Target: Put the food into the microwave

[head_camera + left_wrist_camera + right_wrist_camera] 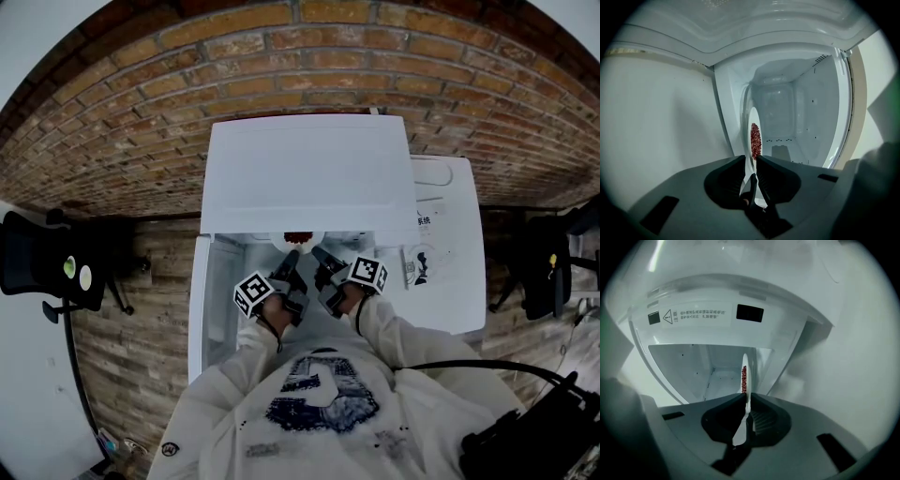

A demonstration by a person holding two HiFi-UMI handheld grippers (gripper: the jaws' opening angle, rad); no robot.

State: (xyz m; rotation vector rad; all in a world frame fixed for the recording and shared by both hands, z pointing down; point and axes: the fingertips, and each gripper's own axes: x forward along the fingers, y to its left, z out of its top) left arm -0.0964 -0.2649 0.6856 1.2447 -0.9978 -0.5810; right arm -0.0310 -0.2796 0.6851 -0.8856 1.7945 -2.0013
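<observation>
A white plate [298, 241] with a heap of small red food [298, 236] sits at the mouth of the white microwave [309, 173], whose door [201, 309] hangs open to the left. My left gripper [292, 272] is shut on the plate's near rim, and my right gripper [322, 270] is shut on the same rim beside it. In the left gripper view the plate [753, 136] stands edge-on between the jaws of the left gripper [750, 161] with the red food [755, 139] ahead and the empty cavity [787, 112] behind. The right gripper [747, 399] pinches the plate [746, 376] likewise.
A second white appliance [445, 244] stands right of the microwave. Brick wall [281, 56] runs behind. Black office chairs stand at far left [47, 258] and far right [548, 262]. A warning label [696, 315] sits on the microwave's inner frame.
</observation>
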